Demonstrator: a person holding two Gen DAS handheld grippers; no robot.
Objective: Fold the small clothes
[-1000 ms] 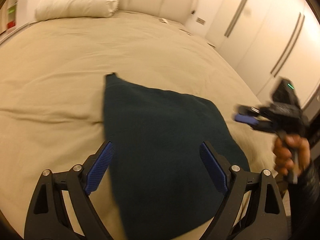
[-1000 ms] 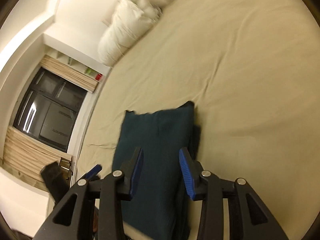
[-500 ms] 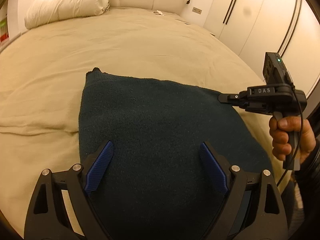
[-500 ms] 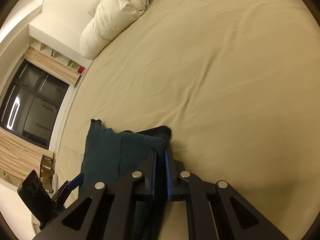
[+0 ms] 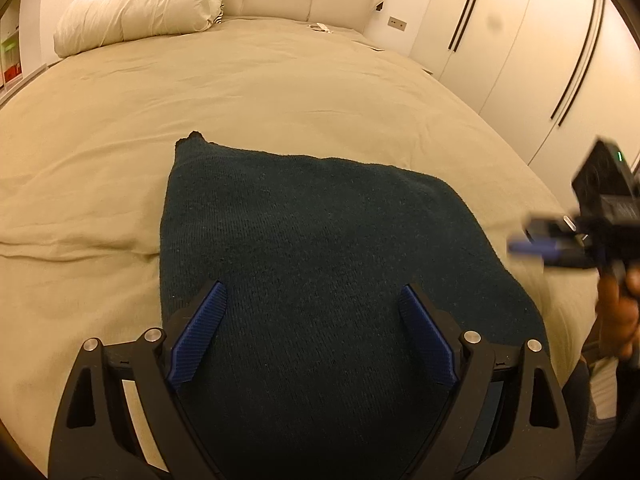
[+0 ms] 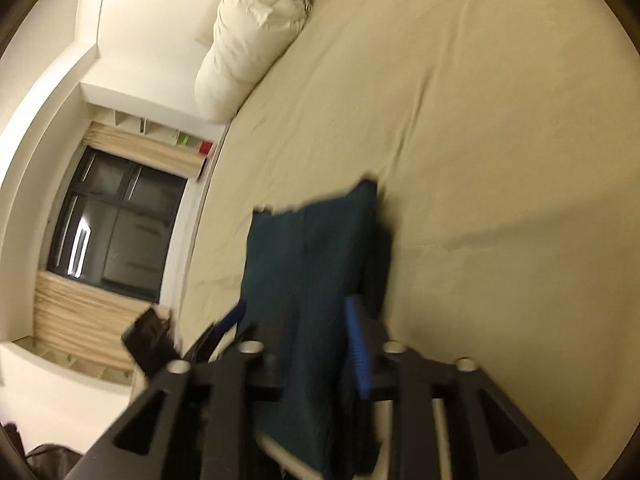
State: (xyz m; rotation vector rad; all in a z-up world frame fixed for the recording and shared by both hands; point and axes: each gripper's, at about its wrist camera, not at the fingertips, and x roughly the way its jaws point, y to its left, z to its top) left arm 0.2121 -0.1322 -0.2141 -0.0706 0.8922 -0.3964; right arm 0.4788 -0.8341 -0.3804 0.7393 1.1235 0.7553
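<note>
Knitwear (image 5: 320,264) lies folded flat on the bed (image 5: 280,88); my left gripper (image 5: 312,324) hovers spread, my right gripper (image 6: 304,344) has just been opening, empty; perhaps one fold remains.

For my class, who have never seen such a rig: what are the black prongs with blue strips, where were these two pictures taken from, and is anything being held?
No robot here: a person holds a hand gripper in each hand, each carrying a fisheye camera looking along its two fingers. One picture is from the left gripper, the other from the right gripper. The blue strips are grip pads. A dark green knitted garment lies on the beige bed; a white pillow sits at its head. The left jaws stand wide open above the garment. The right jaws have just been opening; nothing is gripped.
</note>
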